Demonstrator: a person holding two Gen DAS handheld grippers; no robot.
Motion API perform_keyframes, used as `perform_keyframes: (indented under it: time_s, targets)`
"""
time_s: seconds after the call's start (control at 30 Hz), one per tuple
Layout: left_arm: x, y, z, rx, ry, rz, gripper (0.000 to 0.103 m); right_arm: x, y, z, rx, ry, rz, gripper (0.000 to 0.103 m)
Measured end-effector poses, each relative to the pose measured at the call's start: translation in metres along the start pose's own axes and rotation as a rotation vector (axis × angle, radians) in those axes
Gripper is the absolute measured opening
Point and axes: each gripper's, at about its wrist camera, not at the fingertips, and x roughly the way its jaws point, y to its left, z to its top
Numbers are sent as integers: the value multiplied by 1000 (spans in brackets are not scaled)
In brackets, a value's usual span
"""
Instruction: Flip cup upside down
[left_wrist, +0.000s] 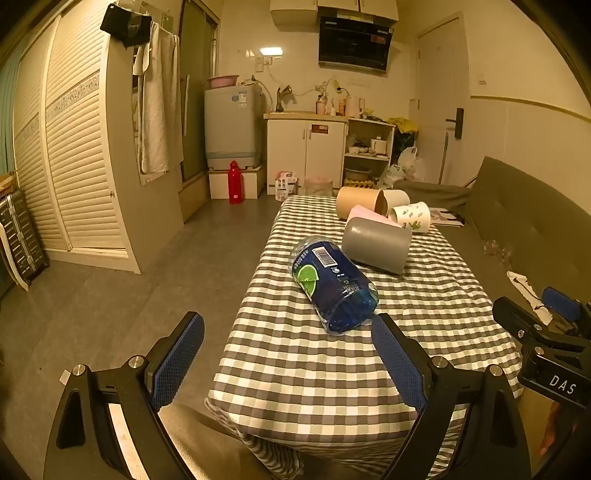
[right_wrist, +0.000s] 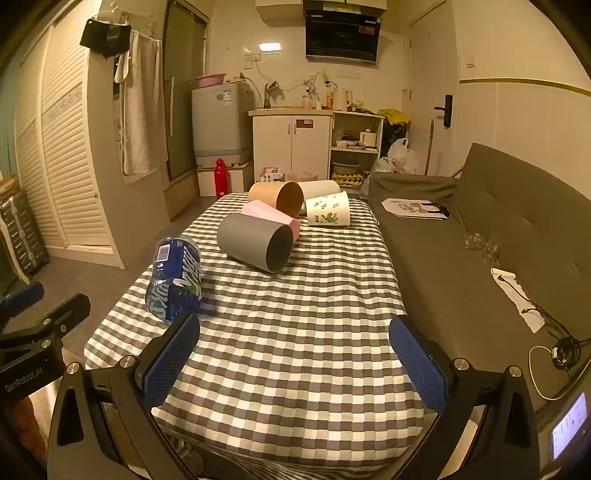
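Table (right_wrist: 295, 350): covered in a grey-and-white check cloth, a sofa (right_wrist: 498, 229) running along its right edge; every cup on it lies on its side, none upright.

Far cluster: beyond the blue cup, a grey cup (right_wrist: 255, 242) lies with its mouth turned toward the sofa; a pink cup (right_wrist: 271, 216) is tucked against its far side, and past that sit a tan cup (right_wrist: 277, 197), a white cup (right_wrist: 319, 188) and a leaf-print cup (right_wrist: 328, 210), touching or nearly so.

Blue cup (left_wrist: 334, 282): a clear blue cup with a printed label, nearest of all to the grippers, near the table's left edge and just short of the grey cup without touching it.

Blue cup axis: lying flat, long axis running diagonally, open mouth toward the near end of the table, closed base pointing back toward the grey cup.

Left gripper (left_wrist: 288, 350): jaws spread wide, holding nothing; the blue cup's mouth sits just ahead of its right finger.

Right gripper (right_wrist: 295, 354): jaws also spread wide and empty, over bare cloth; the blue cup lies off to its left, just beyond the left finger.

Nearer hand: the left, by my reckoning; it faces the mouth almost head-on.

Likely next move: pinch across the blue cup's wall, then tip the mouth down.
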Motion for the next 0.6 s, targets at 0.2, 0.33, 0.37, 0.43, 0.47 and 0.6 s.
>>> perform_keyframes:
  time_s: [0.2, 0.33, 0.37, 0.43, 0.47, 0.6]
  targets:
    - [0, 4, 2, 6, 2, -2, 94, 0, 0, 0, -2, -1, -3, 103]
    - [-1, -1, 0, 12, -4, 9, 94, 0, -1, -1, -6, 0, -4, 103]
    - [-1, -1, 0, 12, -3, 9, 94, -1, -2, -1, -7, 0, -5, 103]
    - [-2, -2, 0, 12, -2, 9, 94, 0, -2, -1, -8, -1, -4, 103]
    - [0, -1, -1, 13, -3, 7, 94, 0, -2, -1, -9, 0, -5, 103]
    - [0, 0, -2, 13, -4, 7, 94, -1, 0, -1, -9, 2, -7, 103]
